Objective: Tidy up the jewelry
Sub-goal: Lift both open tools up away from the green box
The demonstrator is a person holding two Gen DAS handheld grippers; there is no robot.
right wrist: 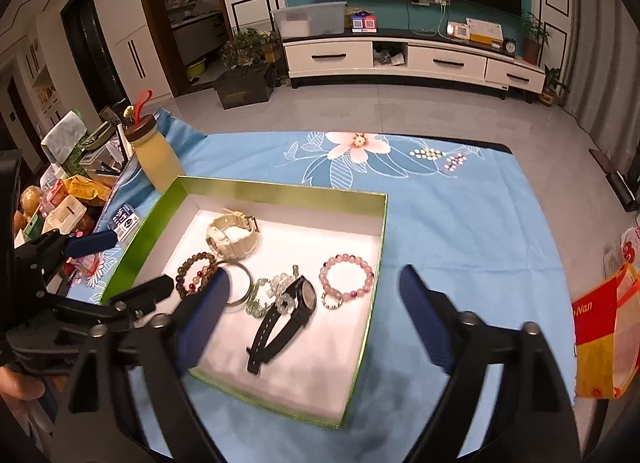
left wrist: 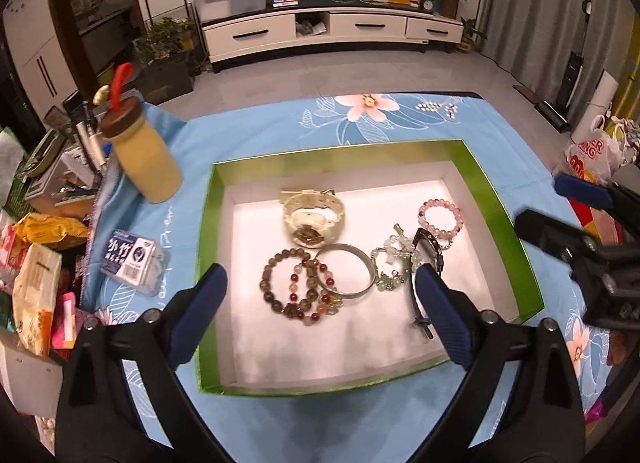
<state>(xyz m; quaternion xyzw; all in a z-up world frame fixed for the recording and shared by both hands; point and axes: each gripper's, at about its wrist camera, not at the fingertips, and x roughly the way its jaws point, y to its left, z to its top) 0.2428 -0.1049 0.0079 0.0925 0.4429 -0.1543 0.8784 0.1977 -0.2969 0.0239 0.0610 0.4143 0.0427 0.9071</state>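
All the jewelry in view lies inside the green box (left wrist: 496, 199) on the blue-clothed desk (left wrist: 256, 131): a cream watch (left wrist: 314, 215) toward the far side, a brown bead bracelet (left wrist: 286, 283) overlapping a silver bangle (left wrist: 352, 271), a pale green bead string (right wrist: 272, 291) tangled against the black watch (right wrist: 288, 315), and a pink bead bracelet (left wrist: 440, 217) at the right. The left gripper (left wrist: 320, 311) and right gripper (right wrist: 316, 319) both hover with jaws spread wide, pinching nothing. This fits either a gathered pile or one awaiting sorting; any pick should take one loop cleanly where it lies free of its neighbours.
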